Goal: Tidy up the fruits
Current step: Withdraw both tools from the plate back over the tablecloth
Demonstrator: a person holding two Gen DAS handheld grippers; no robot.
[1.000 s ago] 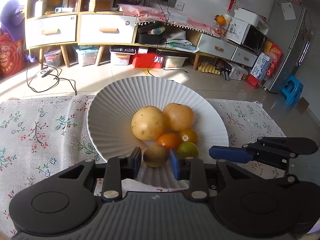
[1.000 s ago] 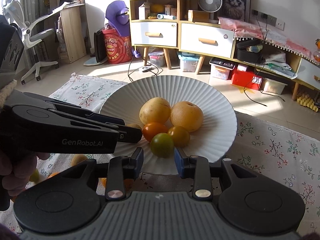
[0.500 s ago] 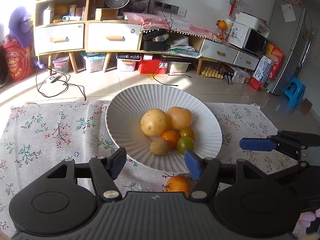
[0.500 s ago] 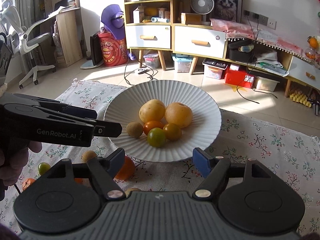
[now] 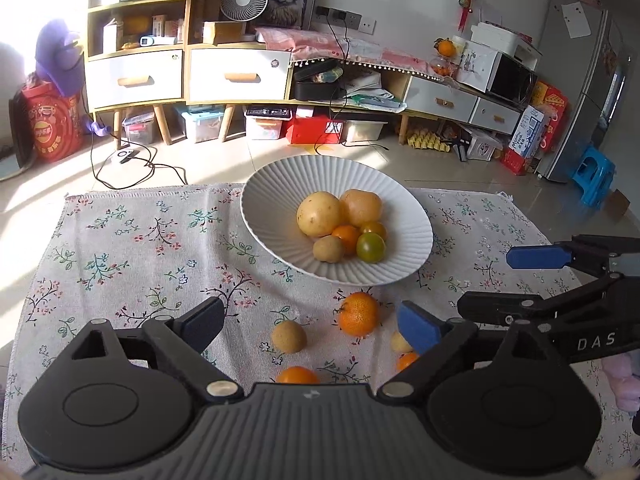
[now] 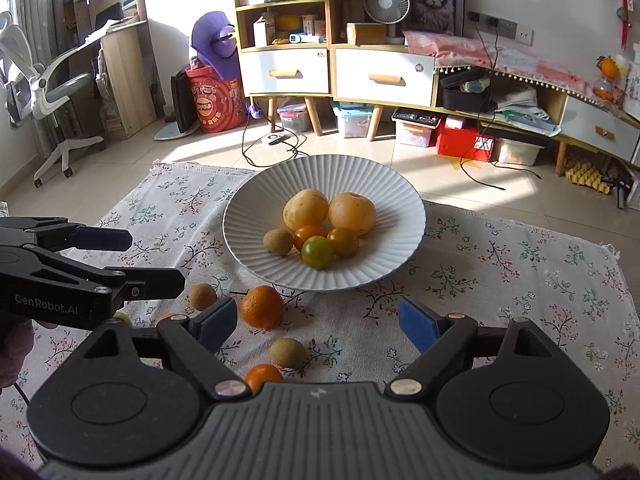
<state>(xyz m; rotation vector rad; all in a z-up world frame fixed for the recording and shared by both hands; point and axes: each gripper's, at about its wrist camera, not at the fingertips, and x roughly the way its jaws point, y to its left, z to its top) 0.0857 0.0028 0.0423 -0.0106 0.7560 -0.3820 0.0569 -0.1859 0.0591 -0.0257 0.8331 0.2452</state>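
A: Both sets of jaws have just been opening. The left gripper (image 5: 310,326) stands wide with nothing between its blue pads, and the right gripper (image 6: 316,322) is the same, spread and empty.

B: So two drops look done. The small brown kiwi-like fruit (image 6: 279,242) and the green-yellow tomato (image 6: 317,251) sit in the white ribbed ceramic bowl (image 6: 384,200), beside the two big yellow round fruits and two small orange ones.

A: The bowl's at the far edge of the floral tablecloth (image 6: 520,272). Next step, I'd say, is another pickup from the loose fruit nearer us.

B: The bumpy orange mandarin (image 6: 262,306) lies just off the bowl's near rim. Another small brown fruit (image 6: 287,353) is closer to the near edge.

A: The mandarin's stem end points toward the bowl in the left view. It's near-round, no real long axis, so any approach angle should do.

B: Dip down, straddle it, close gently.
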